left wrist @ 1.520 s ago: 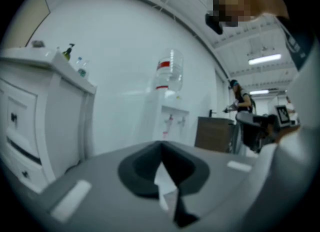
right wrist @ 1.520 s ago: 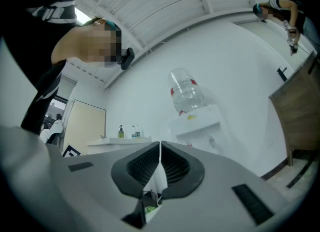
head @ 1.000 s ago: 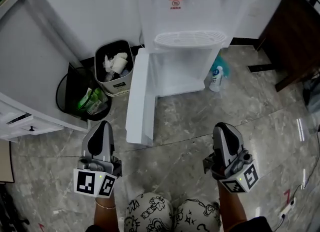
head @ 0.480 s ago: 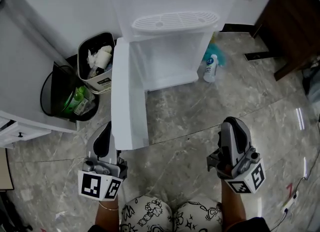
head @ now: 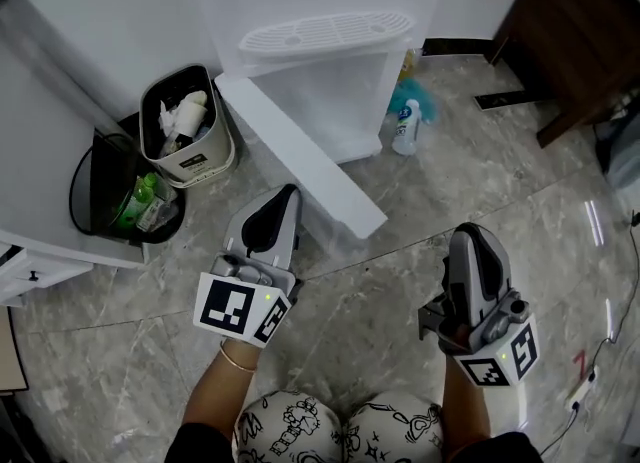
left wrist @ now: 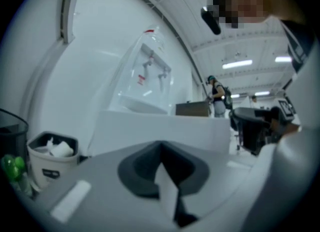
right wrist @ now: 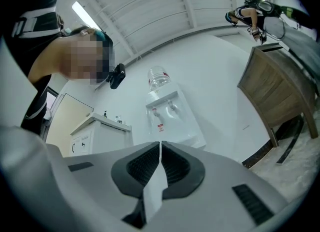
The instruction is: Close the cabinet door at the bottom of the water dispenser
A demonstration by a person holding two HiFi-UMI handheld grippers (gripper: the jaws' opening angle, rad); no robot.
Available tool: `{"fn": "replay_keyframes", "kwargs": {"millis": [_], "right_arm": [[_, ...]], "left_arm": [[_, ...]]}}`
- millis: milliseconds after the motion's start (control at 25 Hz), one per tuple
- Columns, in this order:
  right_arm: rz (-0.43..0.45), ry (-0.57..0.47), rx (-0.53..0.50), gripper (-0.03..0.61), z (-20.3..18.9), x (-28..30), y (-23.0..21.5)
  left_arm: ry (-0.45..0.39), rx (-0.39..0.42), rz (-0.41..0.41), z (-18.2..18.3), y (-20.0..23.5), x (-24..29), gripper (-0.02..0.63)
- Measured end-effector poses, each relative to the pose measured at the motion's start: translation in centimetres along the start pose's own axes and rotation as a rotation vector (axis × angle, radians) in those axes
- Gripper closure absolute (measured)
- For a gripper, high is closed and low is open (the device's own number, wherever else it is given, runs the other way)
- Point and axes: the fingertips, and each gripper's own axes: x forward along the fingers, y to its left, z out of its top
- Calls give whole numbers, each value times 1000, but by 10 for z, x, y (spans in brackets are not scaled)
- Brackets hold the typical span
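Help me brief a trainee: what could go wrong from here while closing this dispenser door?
1. The shut left gripper sits at the half-open cabinet door with only its smooth tip. The tip could slide along the panel and off past the free edge.
2. A hard shove might slam the door and rock the dispenser, which carries a water bottle on top.

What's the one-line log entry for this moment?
cabinet door: partly open | left gripper: shut, empty, beside door | right gripper: shut, empty, clear of door
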Motion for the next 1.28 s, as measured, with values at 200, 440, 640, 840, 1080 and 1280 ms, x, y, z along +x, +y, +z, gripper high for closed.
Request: {"fn": "replay_keyframes", "kwargs": {"millis": [200, 440, 640, 840, 1080, 1280], "right_arm": [[-5, -25, 26, 561, 1, -6, 3], [-7, -27, 44, 561, -1, -5, 0], [-20, -44, 64, 561, -1, -6, -6], [-20, -84, 108, 560, 3, -10, -10], [-1, -160, 136, 560, 14, -15, -12], [-20, -130, 124, 560, 13, -16, -16]], "left_arm": [[-1, 44, -59, -4, -15, 46, 612], [30, 65, -77, -7, -19, 88, 612], [57, 99, -67, -7, -17, 121, 612], [52, 154, -49, -10, -12, 142, 612], [60, 209, -2, -12, 3, 167, 612], [92, 159, 42, -15, 25, 181, 612]]}}
